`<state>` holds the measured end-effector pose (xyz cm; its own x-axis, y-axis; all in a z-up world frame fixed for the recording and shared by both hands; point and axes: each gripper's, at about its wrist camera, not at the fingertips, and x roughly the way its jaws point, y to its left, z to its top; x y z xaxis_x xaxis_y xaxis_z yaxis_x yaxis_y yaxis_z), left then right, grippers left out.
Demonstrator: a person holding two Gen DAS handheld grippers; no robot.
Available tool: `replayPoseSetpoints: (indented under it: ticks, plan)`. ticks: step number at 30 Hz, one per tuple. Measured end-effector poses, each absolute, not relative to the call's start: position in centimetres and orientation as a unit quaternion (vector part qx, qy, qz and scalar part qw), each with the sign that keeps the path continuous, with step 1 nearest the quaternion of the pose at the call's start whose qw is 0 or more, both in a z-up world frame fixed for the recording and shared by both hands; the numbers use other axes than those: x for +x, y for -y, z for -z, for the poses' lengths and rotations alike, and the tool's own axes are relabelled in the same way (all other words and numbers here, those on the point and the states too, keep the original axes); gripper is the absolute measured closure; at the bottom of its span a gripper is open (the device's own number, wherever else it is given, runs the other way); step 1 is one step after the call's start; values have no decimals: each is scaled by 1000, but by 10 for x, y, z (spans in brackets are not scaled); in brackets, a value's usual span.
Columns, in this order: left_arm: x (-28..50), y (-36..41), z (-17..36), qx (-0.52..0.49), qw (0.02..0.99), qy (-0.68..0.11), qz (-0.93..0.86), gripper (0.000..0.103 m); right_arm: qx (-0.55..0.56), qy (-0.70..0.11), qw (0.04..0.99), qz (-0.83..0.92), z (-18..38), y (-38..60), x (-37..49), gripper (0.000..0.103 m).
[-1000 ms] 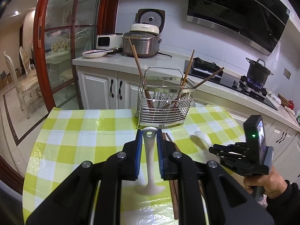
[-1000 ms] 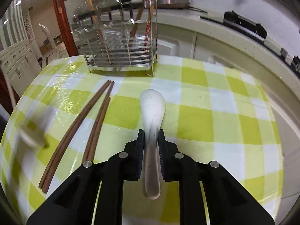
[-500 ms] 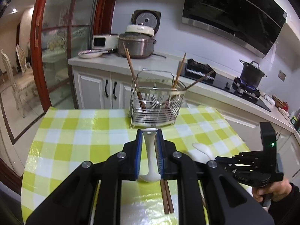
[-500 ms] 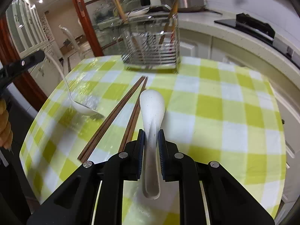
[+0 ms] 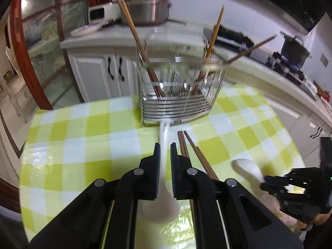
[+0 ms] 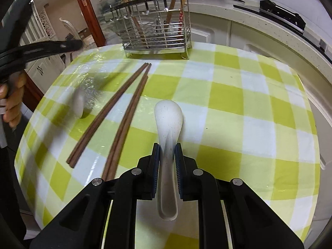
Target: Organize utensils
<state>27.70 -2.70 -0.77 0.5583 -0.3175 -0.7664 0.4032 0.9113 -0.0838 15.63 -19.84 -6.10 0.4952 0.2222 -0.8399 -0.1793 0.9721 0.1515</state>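
Seen from the left wrist: left gripper (image 5: 165, 151) squeezed tight on the thin handle of a white ladle (image 5: 161, 205), bowl end hanging low near the camera, handle tip aimed at the wire rack (image 5: 178, 103) at the far side of the table (image 5: 62, 137). Probably held that way so the ladle can drop into the rack with the chopsticks already standing there. Loose chopsticks (image 5: 193, 155) lying flat just beside the fingers, waiting. Seen from the right wrist: right gripper (image 6: 167, 153) pinched shut on the narrow handle of a white spoon (image 6: 168, 120), bowl end sticking out front over the green checked cloth. Held by the thin part for a sure grip. Rack well ahead, more chopsticks to the left.
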Motion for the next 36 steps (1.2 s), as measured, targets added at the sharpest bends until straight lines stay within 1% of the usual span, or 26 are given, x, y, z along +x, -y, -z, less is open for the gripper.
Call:
replayPoseSetpoints:
  ticks: [2, 4, 5, 6, 7, 11, 12, 13, 14, 15, 16, 20, 22, 24, 25, 28, 31, 36]
  plan:
    - [281, 33, 22, 51, 875, -432, 211, 94, 13, -490, 863, -120, 63, 198, 158, 88]
    - [277, 38, 28, 55, 876, -424, 222, 92, 3, -493, 861, -126, 66, 199, 161, 88]
    - [269, 45, 29, 68, 877, -407, 245, 78, -2, -493, 860, -128, 67, 200, 163, 88]
    - [261, 54, 30, 87, 874, -395, 269, 58, -8, -494, 859, -130, 68, 200, 165, 88]
    - [254, 61, 31, 101, 871, -387, 284, 53, -17, -496, 858, -135, 69, 201, 167, 88]
    - [223, 107, 47, 206, 841, -353, 355, 53, -66, -507, 844, -160, 73, 196, 170, 86]
    - [222, 118, 53, 225, 832, -356, 360, 53, -71, -508, 844, -156, 74, 197, 170, 80]
    - [224, 124, 56, 230, 829, -361, 359, 53, -73, -507, 847, -144, 73, 199, 170, 72]
    - [230, 130, 60, 226, 827, -372, 356, 53, -73, -503, 851, -134, 71, 202, 168, 49]
    - [238, 133, 62, 213, 827, -381, 354, 53, -73, -497, 856, -123, 68, 205, 164, 31]
    - [245, 134, 62, 197, 830, -387, 350, 53, -73, -488, 862, -114, 62, 208, 157, 28]
    - [259, 114, 56, 145, 854, -390, 313, 53, -72, -483, 867, -100, 57, 209, 131, 22]
    - [258, 90, 47, 104, 867, -386, 297, 53, -94, -492, 861, -91, 68, 204, 128, 22]
    - [257, 70, 42, 83, 876, -384, 279, 53, -103, -504, 854, -80, 81, 203, 131, 22]
    - [256, 54, 41, 74, 883, -383, 262, 53, -101, -498, 858, -74, 81, 206, 132, 21]
    - [258, 20, 42, 64, 894, -391, 209, 53, -118, -492, 862, -37, 81, 219, 139, 21]
    - [260, -3, 51, 54, 890, -410, 193, 53, -117, -488, 865, -4, 82, 240, 148, 20]
    - [257, -3, 64, 57, 882, -423, 200, 53, -107, -482, 866, 77, 84, 283, 177, 20]
